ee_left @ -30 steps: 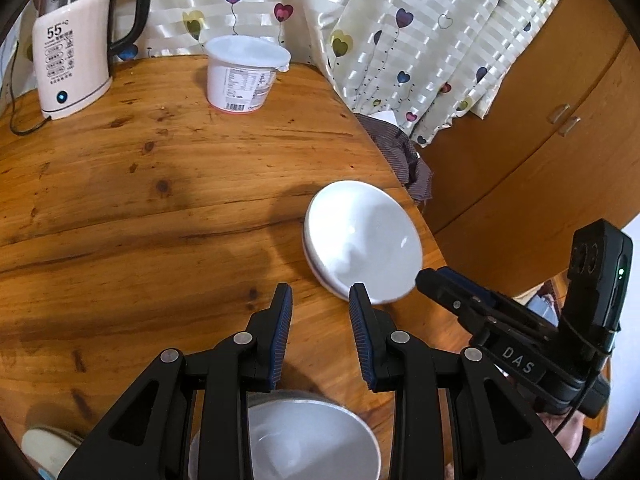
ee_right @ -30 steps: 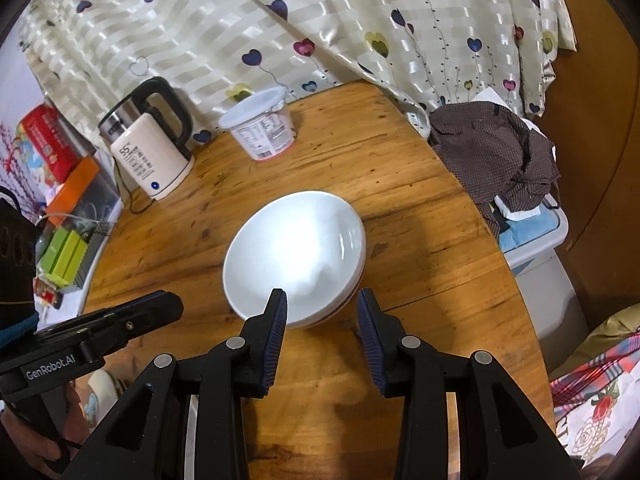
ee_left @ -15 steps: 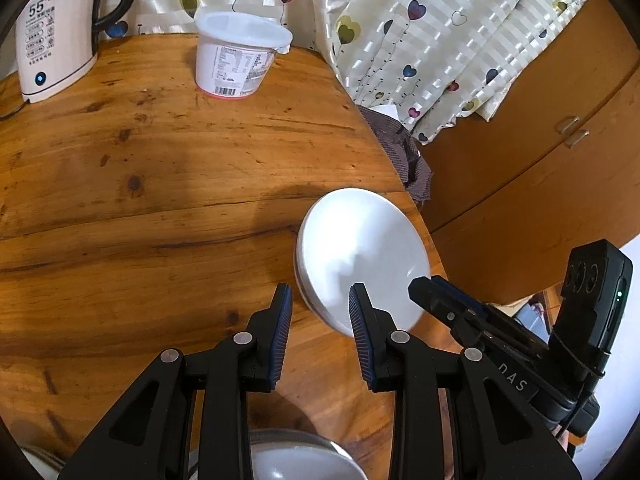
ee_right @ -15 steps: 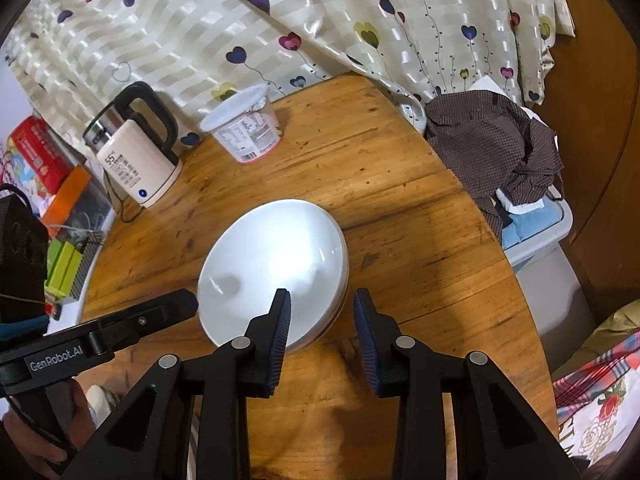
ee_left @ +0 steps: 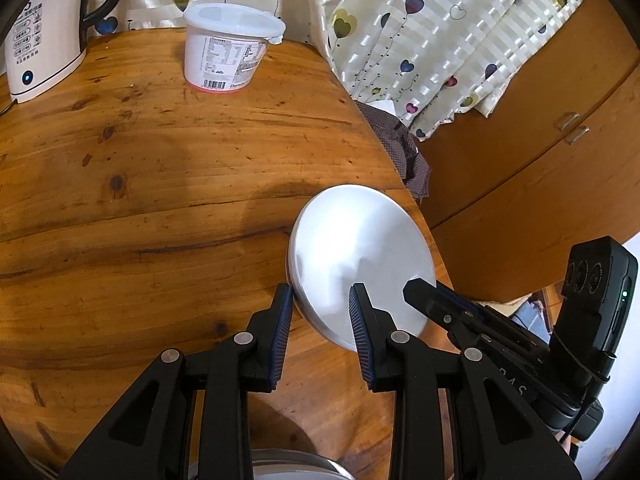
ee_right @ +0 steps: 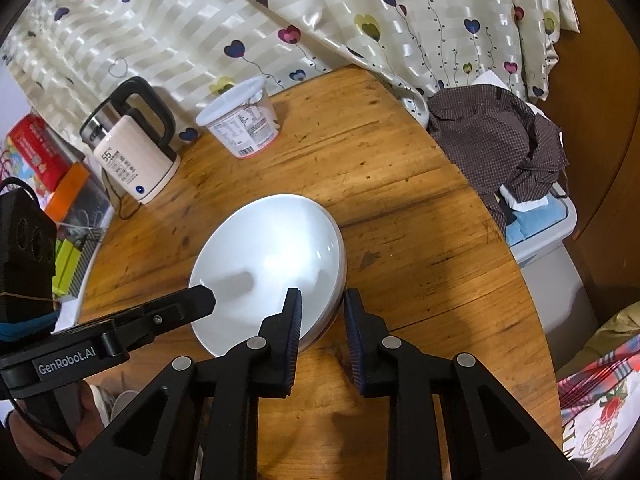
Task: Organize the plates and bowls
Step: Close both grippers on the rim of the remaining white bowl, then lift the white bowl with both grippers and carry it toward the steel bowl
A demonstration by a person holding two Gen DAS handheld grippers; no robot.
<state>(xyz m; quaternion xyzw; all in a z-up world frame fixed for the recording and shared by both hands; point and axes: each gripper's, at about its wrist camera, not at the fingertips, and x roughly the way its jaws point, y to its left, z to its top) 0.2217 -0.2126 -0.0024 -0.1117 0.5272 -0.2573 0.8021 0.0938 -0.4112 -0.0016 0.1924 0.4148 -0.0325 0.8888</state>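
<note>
The left black 2-finger gripper with blue ribbed pads [ee_left: 320,300] stood parted around the near-left rim of the stack of white ceramic bowls [ee_left: 360,264], 1 finger outside the rim and 1 over the bowl's inside; whether the pads pressed the rim could not be told. The right black 2-finger gripper with blue pads [ee_right: 318,304] was likewise spread, straddling the stack's near-right rim [ee_right: 272,264], with a gap visible beside its outer finger.

The stack sat near the edge of the round, knotty wooden table [ee_left: 160,160]. The right wrist view showed 2 rims nested together at the stack's right side, and the left gripper [ee_right: 200,298] reaching over the bowl from the left. The left wrist view showed the right gripper's finger [ee_left: 420,288] over the bowl's far side, and, at the bottom edge, part of another grey-white bowl rim [ee_left: 292,466] below the gripper.

Farther back stood a white lidded plastic tub with a printed label [ee_left: 228,48] and a cream electric kettle with a black handle [ee_right: 132,148], before a cream striped curtain printed with hearts [ee_right: 320,20]. Only the right wrist view showed a brown checked cloth heaped on a pale storage bin [ee_right: 504,140] beside the table, and a red box [ee_right: 32,152] on the left.
</note>
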